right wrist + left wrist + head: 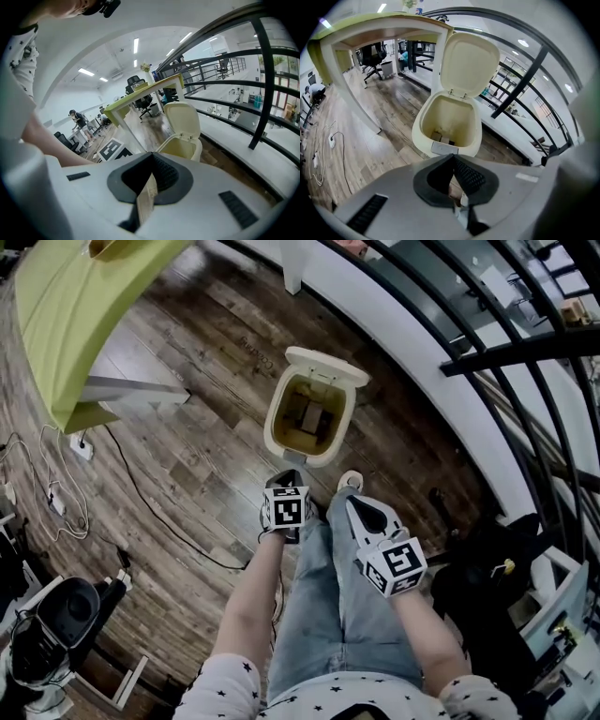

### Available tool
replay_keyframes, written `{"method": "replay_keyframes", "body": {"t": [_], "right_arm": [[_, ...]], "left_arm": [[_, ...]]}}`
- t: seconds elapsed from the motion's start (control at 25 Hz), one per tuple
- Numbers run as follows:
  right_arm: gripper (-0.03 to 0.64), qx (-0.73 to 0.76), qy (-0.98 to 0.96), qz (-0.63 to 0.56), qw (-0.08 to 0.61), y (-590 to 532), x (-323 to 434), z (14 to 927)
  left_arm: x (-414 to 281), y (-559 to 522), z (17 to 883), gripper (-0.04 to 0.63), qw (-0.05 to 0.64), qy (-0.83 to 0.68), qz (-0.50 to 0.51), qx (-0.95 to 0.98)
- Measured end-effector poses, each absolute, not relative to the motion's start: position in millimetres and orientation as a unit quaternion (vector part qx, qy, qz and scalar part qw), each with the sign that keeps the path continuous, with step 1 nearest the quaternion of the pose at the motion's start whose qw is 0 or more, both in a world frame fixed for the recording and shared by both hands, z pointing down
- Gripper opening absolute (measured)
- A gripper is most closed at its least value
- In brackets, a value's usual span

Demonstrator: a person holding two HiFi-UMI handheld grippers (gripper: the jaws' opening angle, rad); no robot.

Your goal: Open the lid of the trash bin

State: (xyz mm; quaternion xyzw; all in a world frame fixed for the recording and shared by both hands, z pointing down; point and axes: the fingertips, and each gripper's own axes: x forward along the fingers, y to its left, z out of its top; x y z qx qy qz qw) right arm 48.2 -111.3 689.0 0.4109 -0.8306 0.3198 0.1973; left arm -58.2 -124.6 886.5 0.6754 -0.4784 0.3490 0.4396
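A cream trash bin stands on the wooden floor just ahead of my feet, its hinged lid swung up and back. Small brown boxes lie inside it. The left gripper view shows the bin straight ahead with its lid upright. In the right gripper view the bin and lid sit further off. My left gripper hovers near the bin's front rim, shut and holding nothing. Beside it, above my leg, my right gripper is also shut and holding nothing.
A green-topped desk stands to the left of the bin. Behind and to the right runs a white ledge with a black railing. Cables and a power strip lie on the floor at left, a chair base at bottom left, a black bag at right.
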Motion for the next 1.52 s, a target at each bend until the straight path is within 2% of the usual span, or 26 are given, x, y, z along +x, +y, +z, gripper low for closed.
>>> {"method": "replay_keyframes", "body": {"t": [0.28,1.24,1.52], "right_arm": [[-0.006,0.440,-0.822,0.313,0.179,-110.2,52.3,658.7],[-0.006,0.427,-0.839,0.282,0.184,-80.9,33.1,557.8],[-0.006,0.415,-0.850,0.269,0.180,-74.7,23.5,523.7]], "left_arm": [[-61.8,-113.4,839.1,0.009,0.449,-0.482,0.340,0.671],[-66.1,-57.1,680.1,0.009,0.470,-0.485,0.280,0.683],[-64.5,-43.8,630.6,0.009,0.456,-0.477,0.258,0.706]]}}
